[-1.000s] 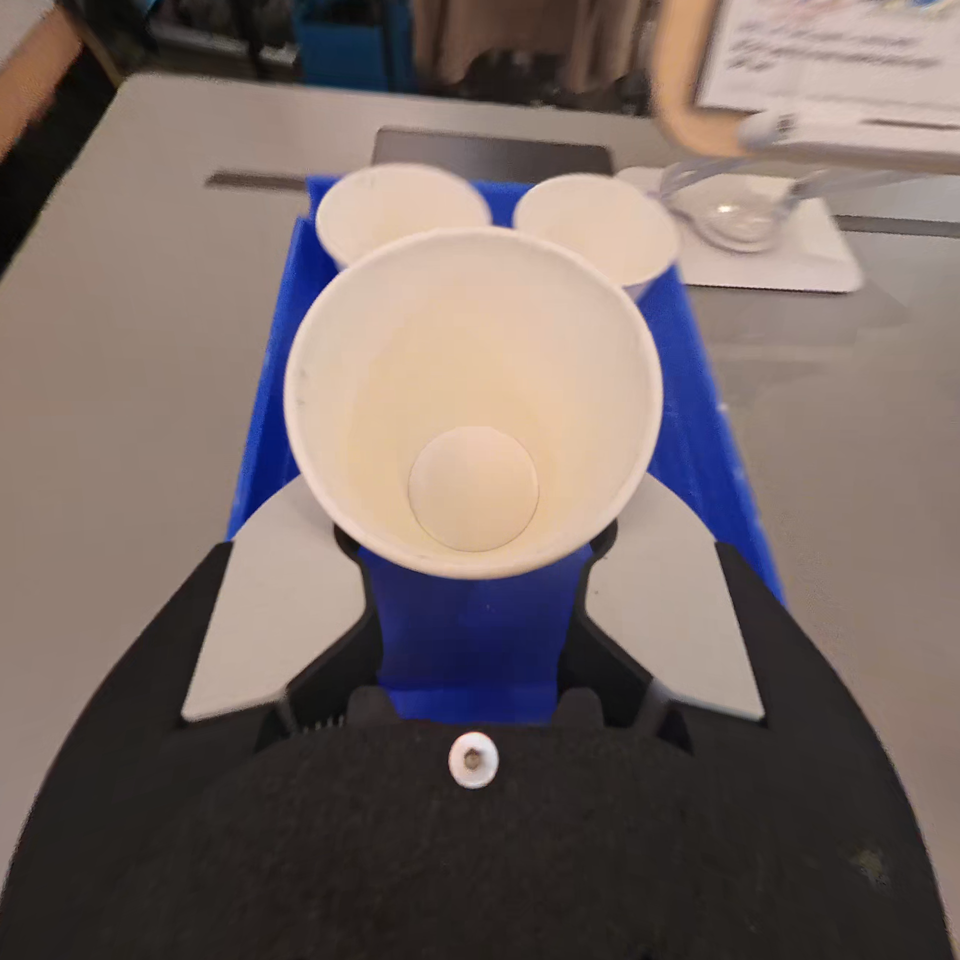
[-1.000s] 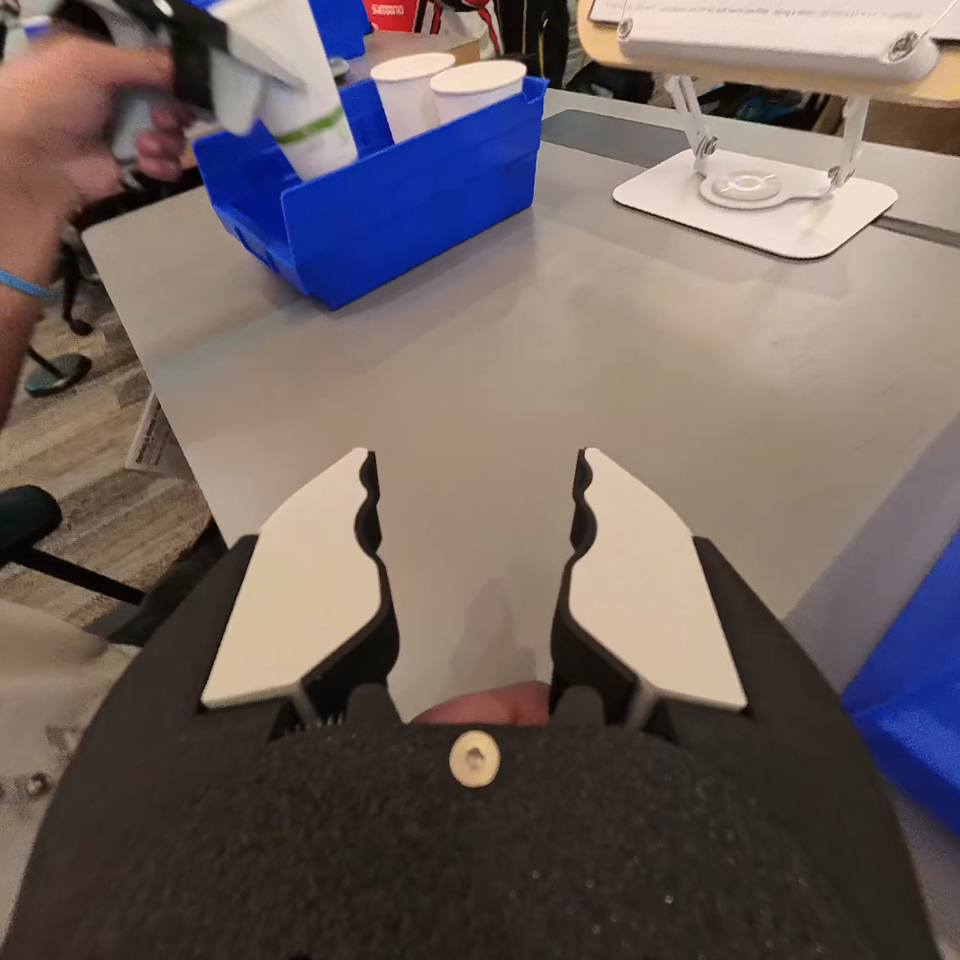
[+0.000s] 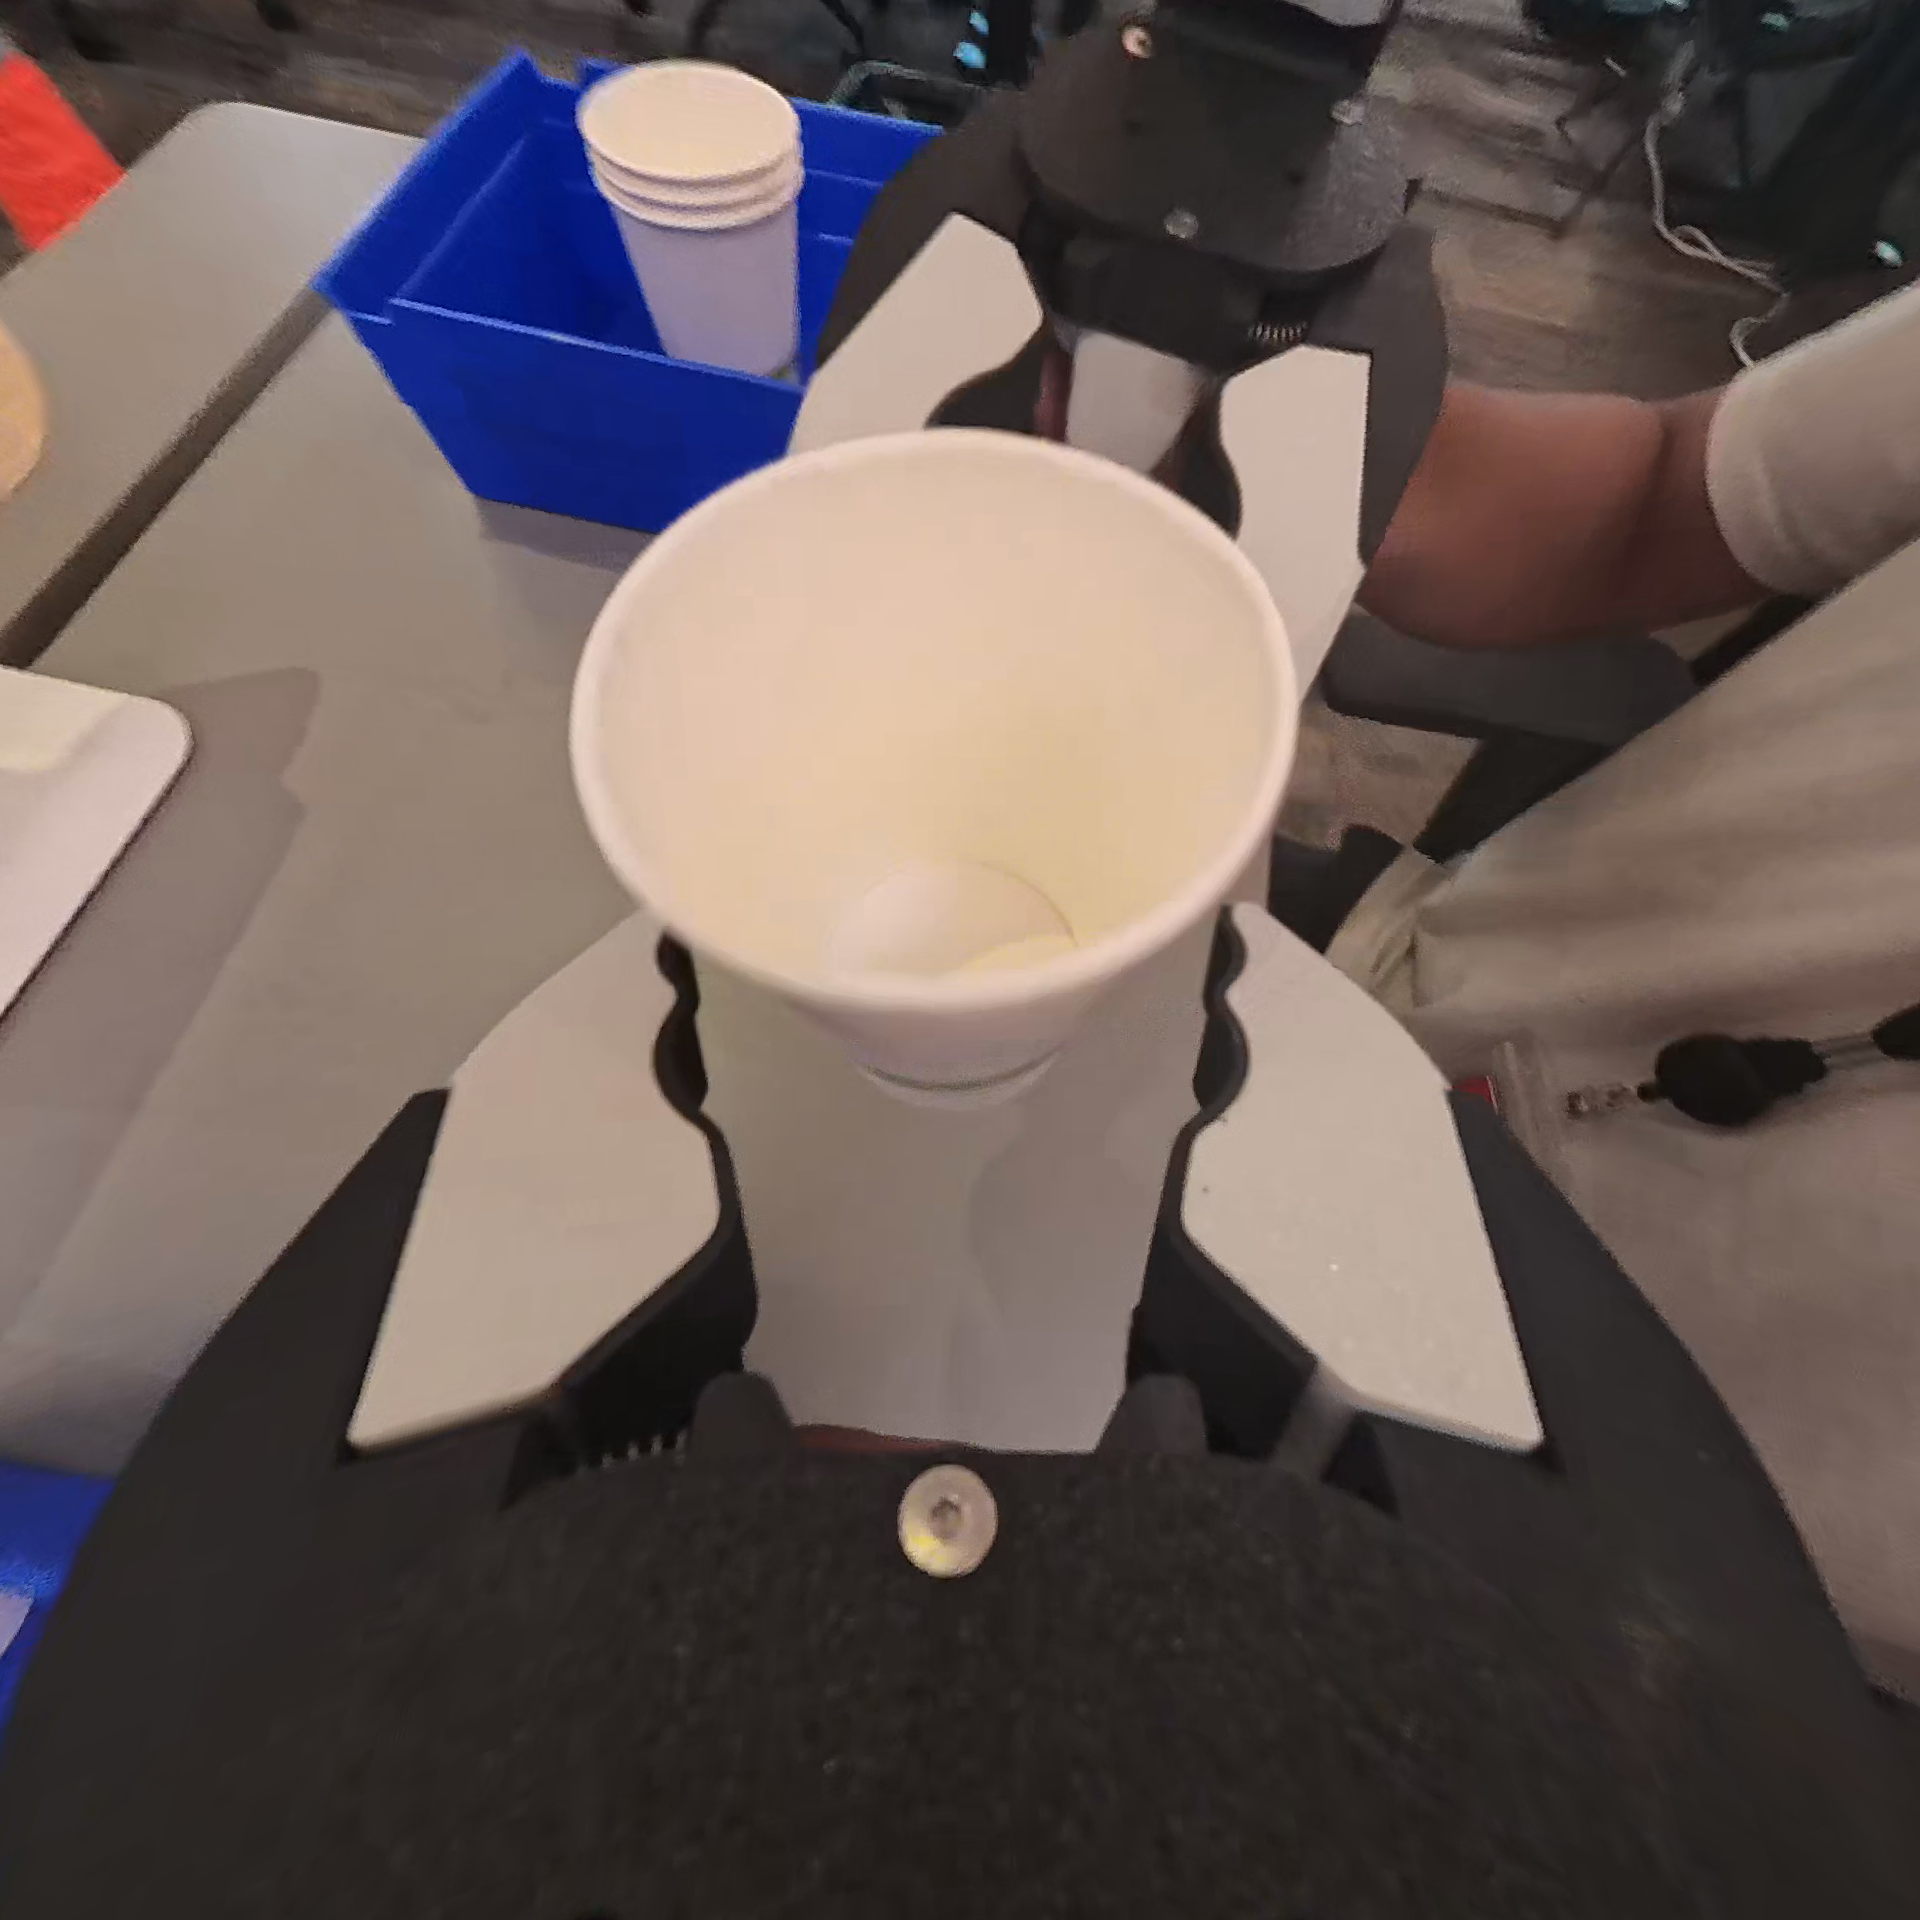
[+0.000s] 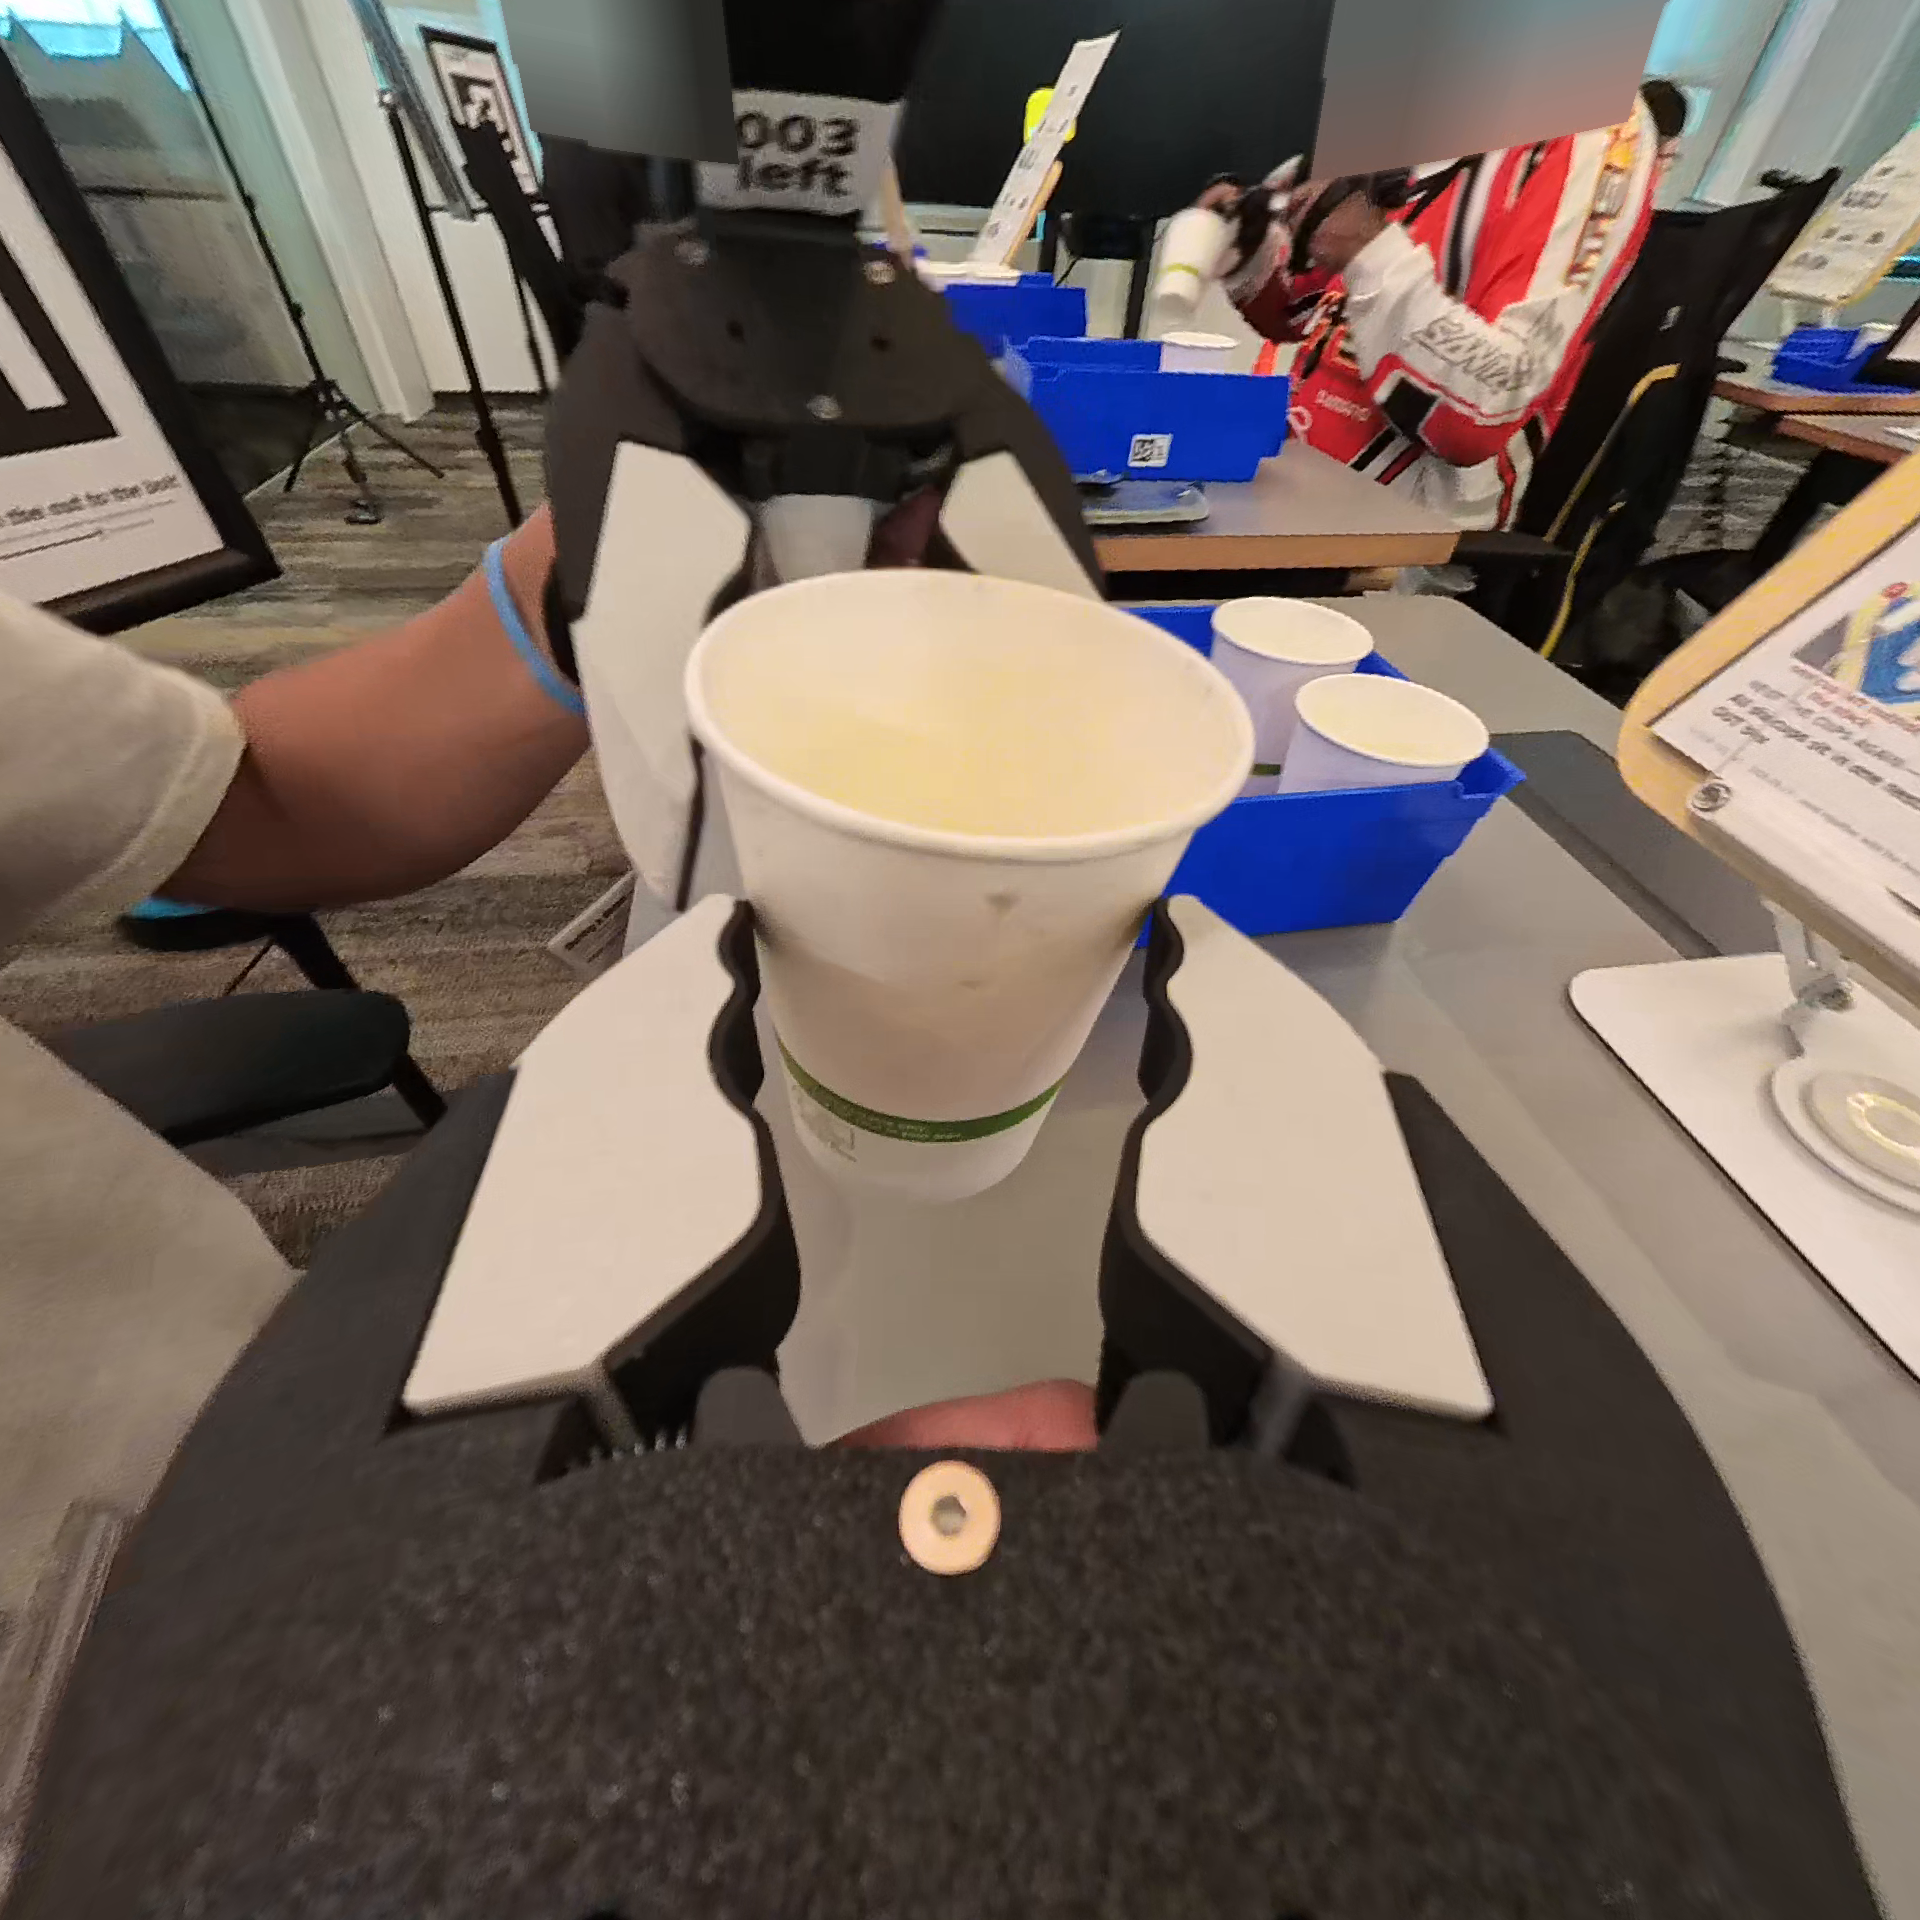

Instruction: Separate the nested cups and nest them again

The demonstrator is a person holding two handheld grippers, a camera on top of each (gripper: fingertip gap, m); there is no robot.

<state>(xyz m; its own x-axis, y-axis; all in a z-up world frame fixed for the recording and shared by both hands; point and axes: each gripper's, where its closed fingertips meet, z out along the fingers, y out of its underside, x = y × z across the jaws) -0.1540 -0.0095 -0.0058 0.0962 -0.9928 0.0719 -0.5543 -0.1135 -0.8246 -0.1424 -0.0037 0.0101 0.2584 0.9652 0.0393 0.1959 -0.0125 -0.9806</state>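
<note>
Facing each other at centre frame above the bench [image 3: 312,935], left tongs [image 3: 940,997] grip the white cup [image 3: 935,748] while right tongs [image 4: 940,997] flank it, contact unclear.

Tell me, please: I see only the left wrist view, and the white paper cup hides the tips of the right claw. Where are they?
Observer: In the right wrist view, the right claw is open, with one finger on each side of the paper cup. I cannot tell whether they touch it.
Operator: At which height on the cup?
Observer: Above a green band that runs around it near the base.
Operator: Are there cups besides the stack I see?
Observer: Yes. Two more cups, one beside the other, stand in a blue bin, to the right of the held cup.
</note>
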